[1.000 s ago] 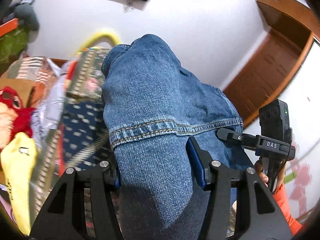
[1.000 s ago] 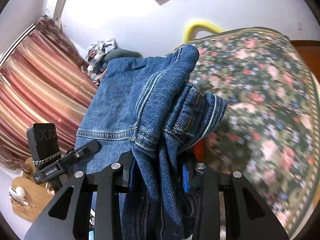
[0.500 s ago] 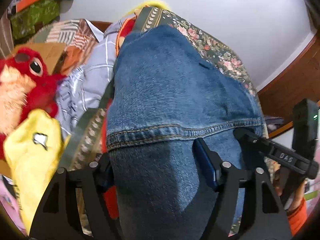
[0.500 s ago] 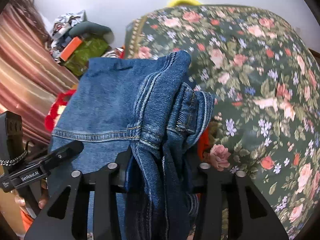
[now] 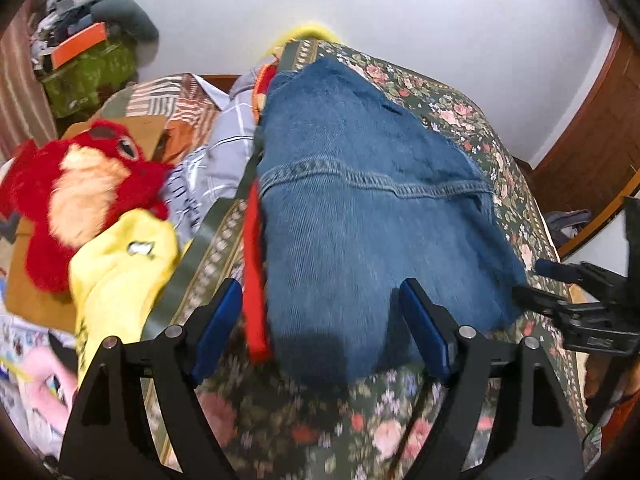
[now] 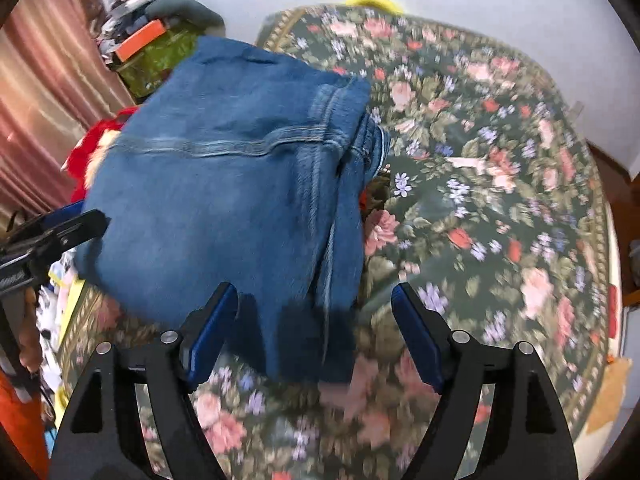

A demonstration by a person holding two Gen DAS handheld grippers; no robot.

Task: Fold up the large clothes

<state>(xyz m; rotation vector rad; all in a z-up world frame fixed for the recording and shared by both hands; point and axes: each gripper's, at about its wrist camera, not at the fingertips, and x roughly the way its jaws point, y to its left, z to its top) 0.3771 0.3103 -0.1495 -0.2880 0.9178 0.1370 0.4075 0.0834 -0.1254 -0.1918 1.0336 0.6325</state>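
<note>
A folded pair of blue jeans point(image 5: 360, 208) lies on the floral bedspread point(image 5: 460, 116); it also shows in the right wrist view point(image 6: 224, 184). My left gripper point(image 5: 320, 328) is open, its blue pads on either side of the jeans' near edge, not gripping. My right gripper point(image 6: 316, 336) is open just in front of the jeans' near right corner. Each gripper shows at the edge of the other's view, the right one point(image 5: 576, 300) and the left one point(image 6: 48, 228).
A red plush toy point(image 5: 80, 192), a yellow plush point(image 5: 116, 272), striped and plaid clothes point(image 5: 212, 160) and a red cloth strip point(image 5: 254, 280) lie left of the jeans. A green box pile point(image 6: 160, 52) stands by the curtain. The floral bedspread point(image 6: 500, 200) extends to the right.
Both grippers lowered the jeans onto the bed and opened, letting go. The jeans now rest flat on the bedspread and both grippers have drawn back slightly.
</note>
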